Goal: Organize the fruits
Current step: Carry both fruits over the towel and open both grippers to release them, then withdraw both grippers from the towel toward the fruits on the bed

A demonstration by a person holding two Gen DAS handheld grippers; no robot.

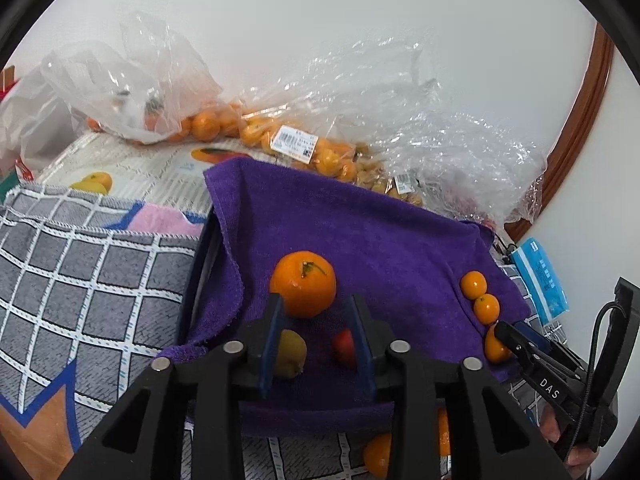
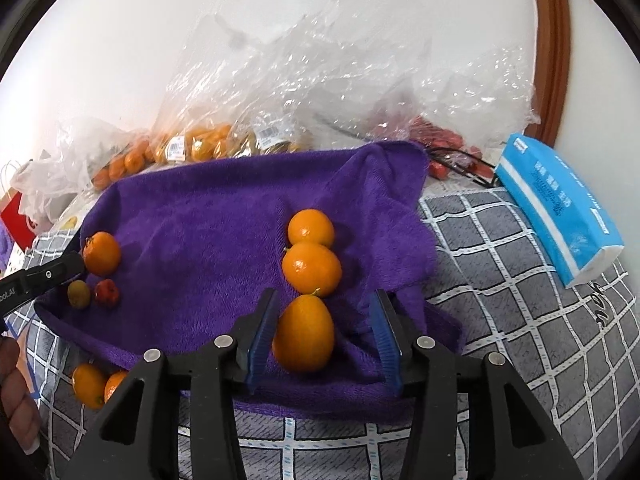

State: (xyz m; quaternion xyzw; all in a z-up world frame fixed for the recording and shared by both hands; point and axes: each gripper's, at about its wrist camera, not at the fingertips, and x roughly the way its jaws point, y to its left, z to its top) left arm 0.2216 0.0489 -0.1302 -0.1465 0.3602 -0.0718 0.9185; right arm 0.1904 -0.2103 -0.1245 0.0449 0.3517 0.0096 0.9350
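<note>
Low in the right wrist frame, your right gripper [image 2: 324, 334] gapes around the nearest orange [image 2: 304, 334] on the purple towel [image 2: 200, 216], seemingly not gripping. Closing off-centre could roll it into its neighbours. Your left gripper [image 1: 316, 344] hangs open, empty.

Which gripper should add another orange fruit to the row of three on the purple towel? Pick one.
Right. The right gripper stands open around the nearest orange fruit of the row on the purple towel. The left gripper hangs open by the lone orange with a stem, apart from the row.
</note>
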